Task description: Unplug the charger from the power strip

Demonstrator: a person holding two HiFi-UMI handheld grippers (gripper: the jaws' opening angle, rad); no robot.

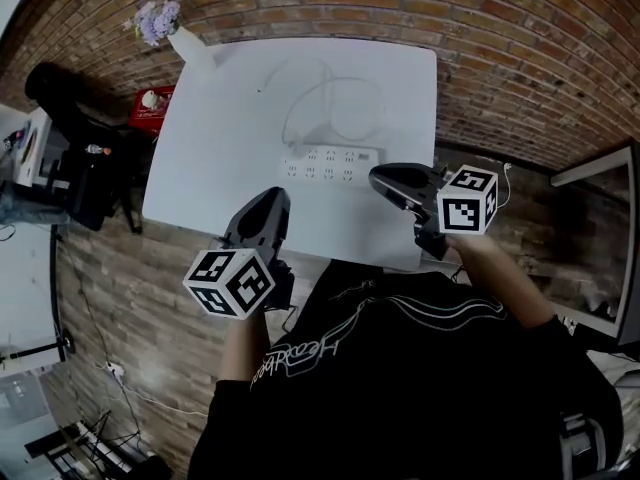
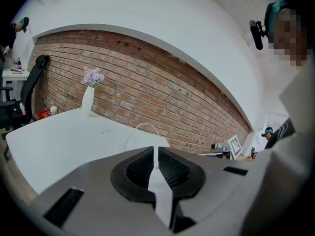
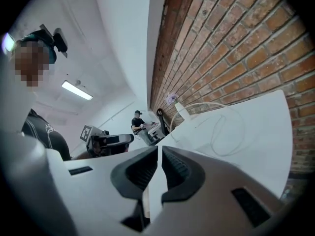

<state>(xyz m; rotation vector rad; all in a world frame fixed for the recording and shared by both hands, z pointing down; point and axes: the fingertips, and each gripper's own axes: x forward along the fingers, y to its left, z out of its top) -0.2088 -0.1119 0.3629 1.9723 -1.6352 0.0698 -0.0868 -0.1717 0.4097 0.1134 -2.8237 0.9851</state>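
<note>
A white power strip (image 1: 331, 164) lies on the white table (image 1: 220, 158), a little beyond both grippers. A pale charger block (image 1: 322, 137) sits at its far edge, and a thin white cable (image 1: 340, 103) loops away from it; the cable (image 3: 219, 129) also shows in the right gripper view. My left gripper (image 1: 276, 198) hovers over the table's near edge, left of the strip, jaws shut and empty (image 2: 154, 150). My right gripper (image 1: 379, 178) is by the strip's right end, also shut and empty (image 3: 160, 150). The strip is hidden in both gripper views.
A white vase with lilac flowers (image 1: 168, 28) stands at the table's far left corner, also seen as the vase (image 2: 88, 100). A brick wall (image 1: 500, 58) runs behind the table. A black chair (image 1: 75, 118) and clutter stand to the left. Another person (image 3: 137, 122) is in the background.
</note>
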